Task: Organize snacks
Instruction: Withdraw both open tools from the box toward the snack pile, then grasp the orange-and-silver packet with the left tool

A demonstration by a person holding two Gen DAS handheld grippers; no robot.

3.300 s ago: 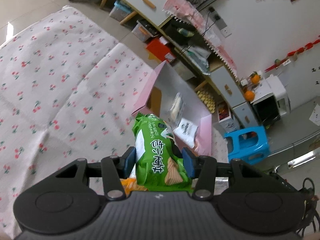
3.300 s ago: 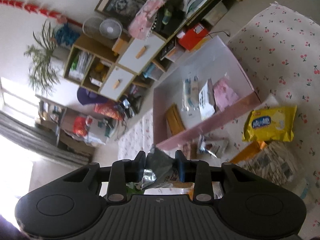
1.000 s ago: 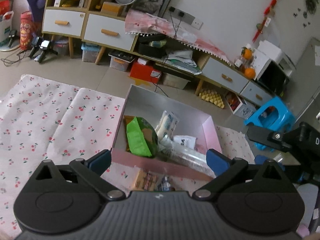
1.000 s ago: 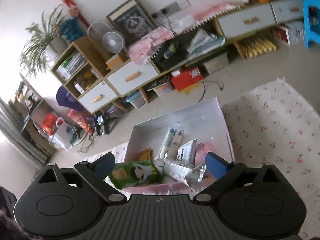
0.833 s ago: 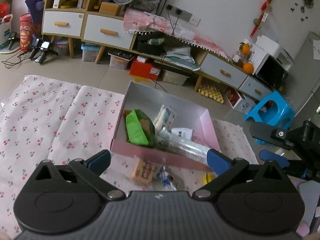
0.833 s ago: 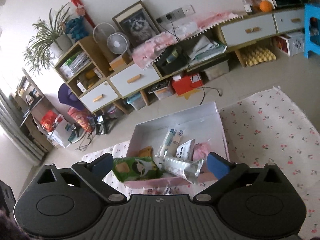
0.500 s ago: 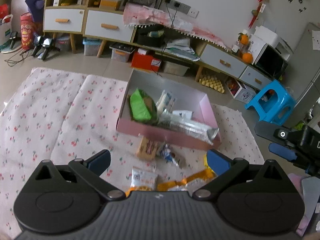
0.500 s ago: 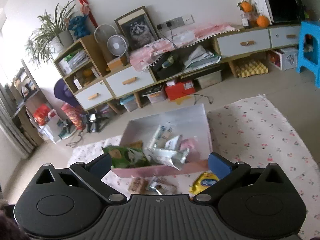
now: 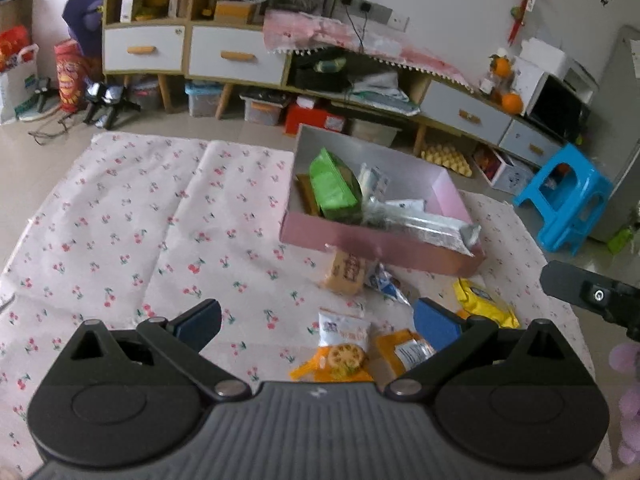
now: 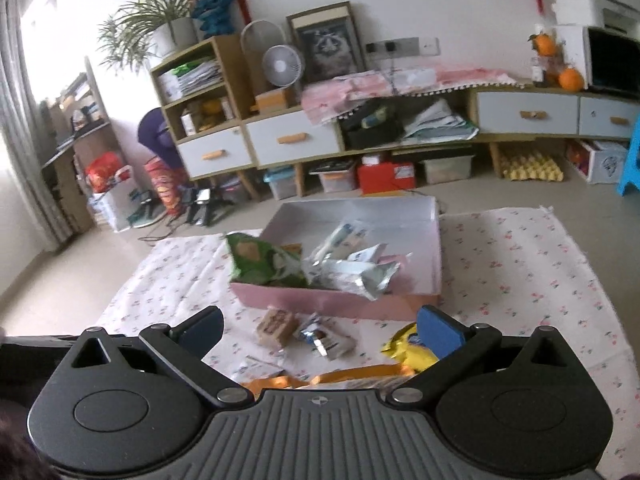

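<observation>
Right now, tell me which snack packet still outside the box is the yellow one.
The yellow packet on the cloth by the pink box's right front corner. The other loose packets are tan, silver-blue, white and orange.

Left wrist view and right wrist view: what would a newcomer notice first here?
First the pink box on the cherry-print cloth, with a green snack bag and a silver packet poking over its near wall. Then loose snacks lie before it, such as a yellow packet, while both open tongs, left and right, hold nothing.
</observation>
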